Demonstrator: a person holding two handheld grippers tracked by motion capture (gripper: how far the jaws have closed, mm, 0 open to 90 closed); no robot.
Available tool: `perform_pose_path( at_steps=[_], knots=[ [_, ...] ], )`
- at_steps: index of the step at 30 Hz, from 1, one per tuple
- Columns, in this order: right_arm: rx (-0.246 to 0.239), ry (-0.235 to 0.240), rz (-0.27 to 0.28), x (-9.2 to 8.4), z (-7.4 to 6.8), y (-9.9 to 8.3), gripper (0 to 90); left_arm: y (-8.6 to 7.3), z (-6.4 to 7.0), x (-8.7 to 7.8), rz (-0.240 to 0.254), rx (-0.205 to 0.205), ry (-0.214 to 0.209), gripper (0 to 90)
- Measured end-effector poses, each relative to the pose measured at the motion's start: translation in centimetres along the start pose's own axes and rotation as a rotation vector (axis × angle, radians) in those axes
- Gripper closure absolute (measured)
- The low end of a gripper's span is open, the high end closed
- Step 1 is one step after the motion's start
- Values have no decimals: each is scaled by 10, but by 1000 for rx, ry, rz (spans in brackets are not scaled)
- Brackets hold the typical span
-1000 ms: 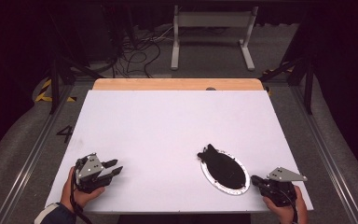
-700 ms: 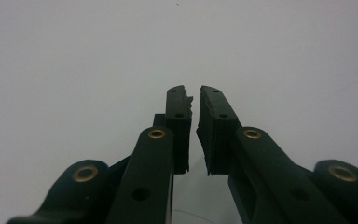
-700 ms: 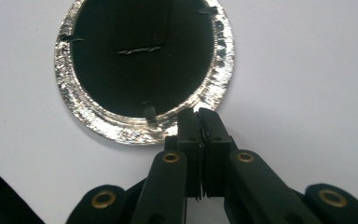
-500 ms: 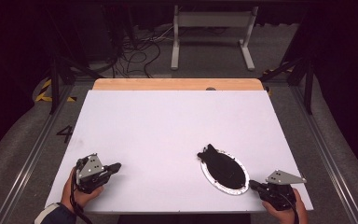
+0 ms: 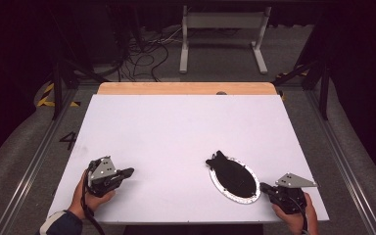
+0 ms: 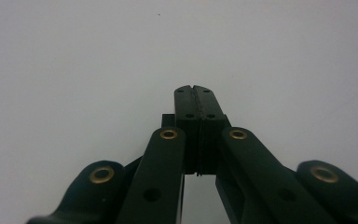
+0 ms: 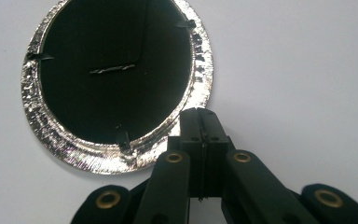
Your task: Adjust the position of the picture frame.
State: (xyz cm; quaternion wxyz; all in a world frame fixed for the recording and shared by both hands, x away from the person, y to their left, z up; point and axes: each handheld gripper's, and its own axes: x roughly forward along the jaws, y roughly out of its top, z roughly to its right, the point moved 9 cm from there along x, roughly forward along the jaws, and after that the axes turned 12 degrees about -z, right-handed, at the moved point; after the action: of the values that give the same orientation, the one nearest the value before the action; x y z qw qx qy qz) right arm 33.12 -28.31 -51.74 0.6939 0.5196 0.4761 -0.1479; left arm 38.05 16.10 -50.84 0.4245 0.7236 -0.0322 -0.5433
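A white worktop (image 5: 176, 132) stands in a dark room with cables on the floor behind. Near its front right edge lies a round foil-rimmed tray (image 7: 115, 81) holding a flat black piece, whose tip pokes past the rim toward the far left.

The right gripper (image 5: 265, 188) lies just beside the tray's near-right rim, its fingers (image 7: 200, 126) pressed together on nothing. The left gripper (image 5: 127, 172) rests well apart at the front left, its fingers likewise closed and empty, so the right hand is judged nearer.

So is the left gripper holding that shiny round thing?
No, the left gripper is shut on nothing over bare white table; the shiny dish lies by the right gripper.
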Motion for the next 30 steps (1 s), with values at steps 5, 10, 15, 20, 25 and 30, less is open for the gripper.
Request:
perform_pose_path(
  at_steps=[5, 10, 15, 20, 25, 30],
  knots=[
    [-4, -15, -15, -1, -2, 0, 900, 26, 5, 18, 2, 39, -38, 900],
    [8, 37, -19, -8, -9, -9, 900, 55, 13, 34, 23, 84, -78, 900],
    [-26, 78, -40, -12, -22, -15, 900, 84, 18, 54, 28, 93, -93, 900],
    [-49, 71, -42, -12, -26, -15, 900, 107, 27, 72, 32, 96, -119, 900],
    [-22, 48, -14, -8, -24, -11, 900, 131, 40, 96, 22, 95, -150, 900],
    [-12, 18, -5, -4, -22, -5, 900, 149, 47, 112, 14, 90, -161, 900]
  ],
)
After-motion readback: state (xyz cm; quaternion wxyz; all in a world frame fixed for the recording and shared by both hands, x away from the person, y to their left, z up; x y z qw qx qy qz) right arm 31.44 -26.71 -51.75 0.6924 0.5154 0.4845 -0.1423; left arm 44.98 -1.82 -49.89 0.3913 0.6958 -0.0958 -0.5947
